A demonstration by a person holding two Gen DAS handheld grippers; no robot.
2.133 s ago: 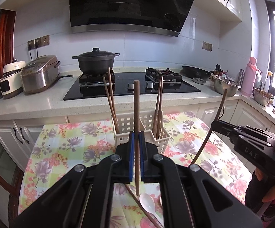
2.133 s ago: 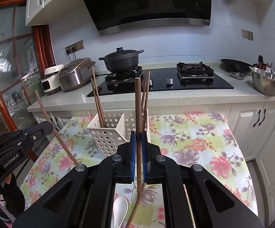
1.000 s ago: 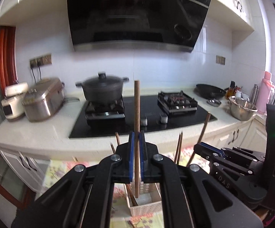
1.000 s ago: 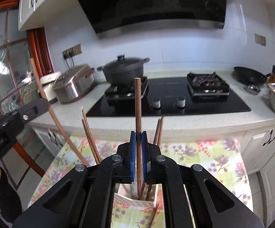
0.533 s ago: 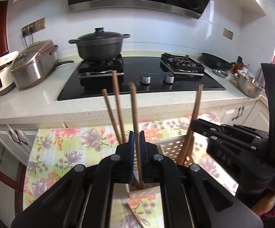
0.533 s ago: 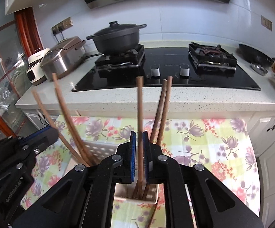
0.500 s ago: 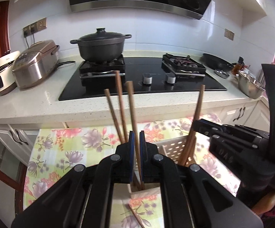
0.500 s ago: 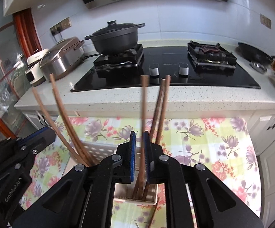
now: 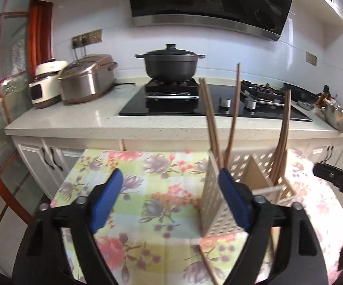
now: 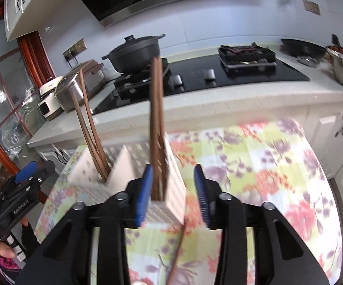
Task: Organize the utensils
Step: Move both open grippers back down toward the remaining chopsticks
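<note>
left claw (image 9: 169, 197): wide open, empty | right claw (image 10: 173, 192): spread, empty | chopsticks (image 10: 157, 128) stand upright in caddy (image 9: 242, 187), sorted by compartment

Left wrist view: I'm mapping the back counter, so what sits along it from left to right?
White cooker → steel rice cooker → black pot → right burner → steel bowl.

We see the left gripper (image 9: 169, 199) with jaws spread wide and nothing between them, over the floral tablecloth (image 9: 147, 190). To its right the white perforated caddy (image 9: 210, 201) holds chopsticks (image 9: 213, 128) leaning in two compartments. One loose chopstick (image 9: 207, 266) lies nearer on the cloth.
</note>
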